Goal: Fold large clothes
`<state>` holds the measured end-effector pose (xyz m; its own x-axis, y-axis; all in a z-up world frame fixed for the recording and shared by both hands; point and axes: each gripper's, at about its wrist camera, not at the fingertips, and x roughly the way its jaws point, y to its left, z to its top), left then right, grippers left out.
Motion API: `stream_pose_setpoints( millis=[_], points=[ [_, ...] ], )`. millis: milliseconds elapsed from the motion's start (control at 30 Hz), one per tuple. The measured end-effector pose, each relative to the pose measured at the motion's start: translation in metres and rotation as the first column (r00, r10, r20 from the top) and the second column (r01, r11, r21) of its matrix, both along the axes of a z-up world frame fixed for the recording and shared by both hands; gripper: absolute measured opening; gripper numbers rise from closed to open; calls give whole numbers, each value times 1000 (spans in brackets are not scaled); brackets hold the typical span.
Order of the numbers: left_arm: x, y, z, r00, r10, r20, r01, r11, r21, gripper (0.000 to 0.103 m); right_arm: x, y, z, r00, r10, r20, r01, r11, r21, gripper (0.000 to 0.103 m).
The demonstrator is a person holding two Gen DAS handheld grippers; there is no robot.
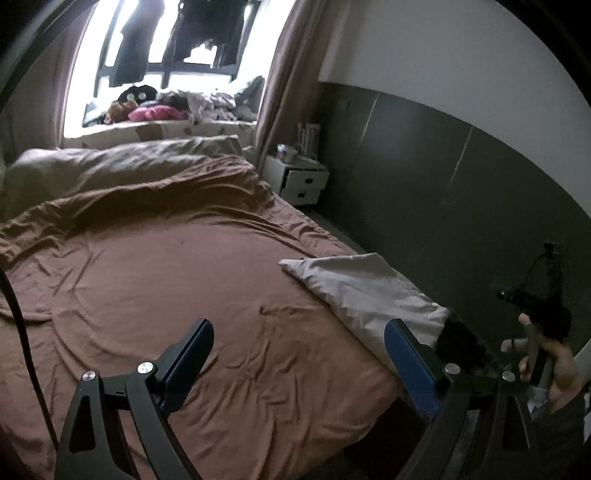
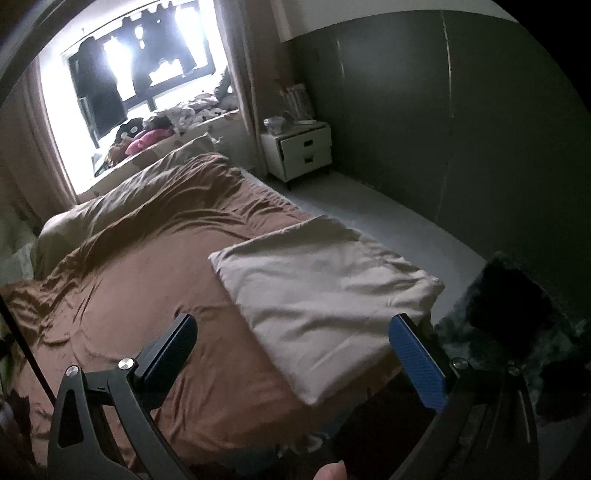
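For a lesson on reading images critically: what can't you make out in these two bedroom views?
- Pale folded cloth on the brown bedsheet: garment type unclear, its folds hide it; in the left wrist view the near corner sits behind a blue pad.
- Dark fluffy mass, right wrist view: too dim and blurred to identify.
- Items on the white nightstand: too small.
- Hanging clothes: silhouetted by window glare.

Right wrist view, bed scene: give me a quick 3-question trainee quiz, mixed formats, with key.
1. True or false: the folded beige cloth lies on the brown bedspread.
2. The right gripper is: A) open, B) shut on the cloth, C) shut and holding nothing.
3. Fill in: the white nightstand stands against the dark ____.

Key: 1 true; 2 A; 3 wall.
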<state>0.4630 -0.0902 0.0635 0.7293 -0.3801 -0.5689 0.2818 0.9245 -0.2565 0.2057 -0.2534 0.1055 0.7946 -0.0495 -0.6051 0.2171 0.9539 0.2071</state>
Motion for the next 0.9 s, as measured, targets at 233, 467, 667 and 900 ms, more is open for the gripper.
stream_pose_setpoints(
  millis=[233,467,667,900],
  points=[
    [-72,24,16,998,33,60,-33,999,5,100,-59,25,8,999,33,41,-32,999,-32,103],
    [-145,45,22,991,72,114,-75,997,19,103,-114,52,1,992,91,86,-88,995,-37,103],
    [-195,63,18,982,112,150,-114,993,4,103,-158,66,-4,985,105,136,-100,994,-47,103],
    [-244,76,1,975,145,171,-149,989,13,103,-201,82,-26,976,154,153,-148,988,-46,103]
  ],
)
